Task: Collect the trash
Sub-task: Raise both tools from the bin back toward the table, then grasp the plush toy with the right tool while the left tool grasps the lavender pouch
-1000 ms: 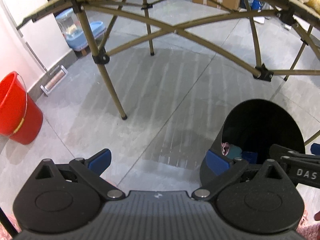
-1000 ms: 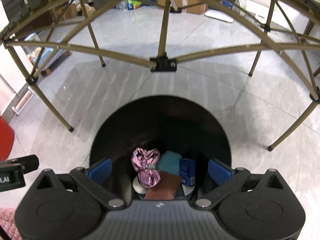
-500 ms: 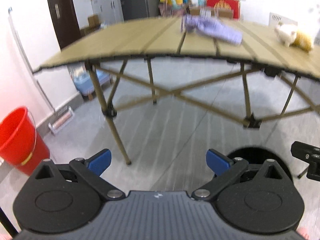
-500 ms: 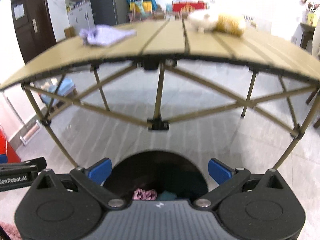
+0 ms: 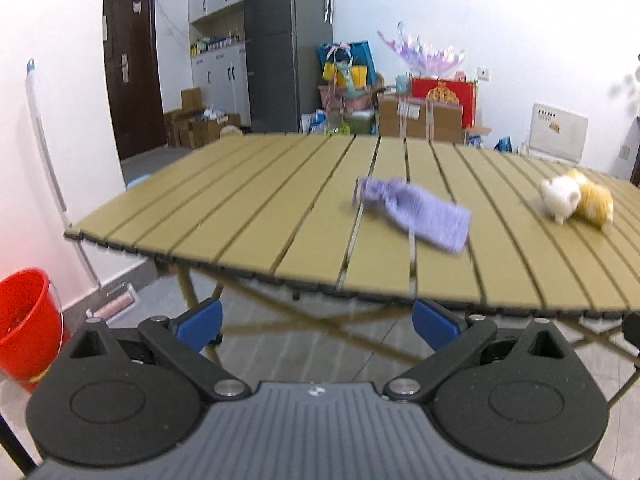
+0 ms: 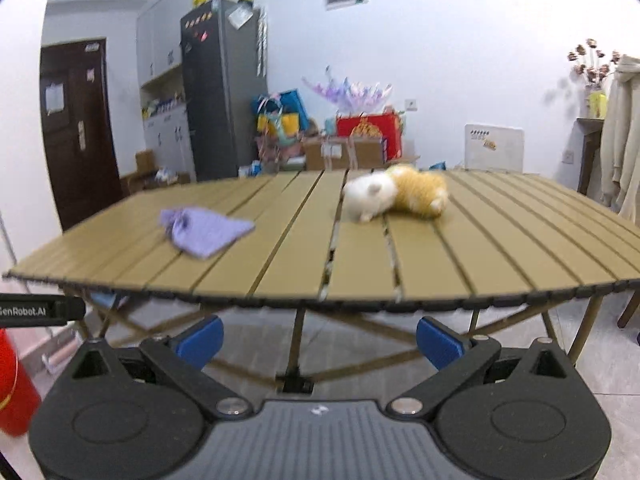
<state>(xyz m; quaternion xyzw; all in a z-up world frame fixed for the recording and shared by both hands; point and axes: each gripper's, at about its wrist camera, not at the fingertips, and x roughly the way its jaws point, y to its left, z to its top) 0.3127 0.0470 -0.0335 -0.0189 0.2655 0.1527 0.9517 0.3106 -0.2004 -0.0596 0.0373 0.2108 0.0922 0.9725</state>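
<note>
A purple drawstring pouch (image 5: 412, 212) lies on the olive slatted folding table (image 5: 256, 224), near its middle. A white and orange plush toy (image 5: 574, 202) rests further right. My left gripper (image 5: 316, 326) is open and empty, held below and in front of the table's near edge. In the right wrist view the pouch (image 6: 206, 230) is at the left, the plush toy (image 6: 396, 194) at the centre of the table (image 6: 500, 248). My right gripper (image 6: 318, 338) is open, empty, in front of the table edge. The black bin is out of view.
A red bucket (image 5: 28, 328) stands on the floor at the left by the white wall; its side (image 6: 12, 392) also shows in the right wrist view. Cardboard boxes (image 5: 420, 116), a dark fridge (image 5: 276, 48) and a brown door (image 5: 128, 64) line the back. Coats (image 6: 624, 136) hang at the right.
Both grippers have lifted and tilted up from the black bin on the floor; the bin has dropped out of view and the tabletop with the pouch and plush toy now fills both views.
</note>
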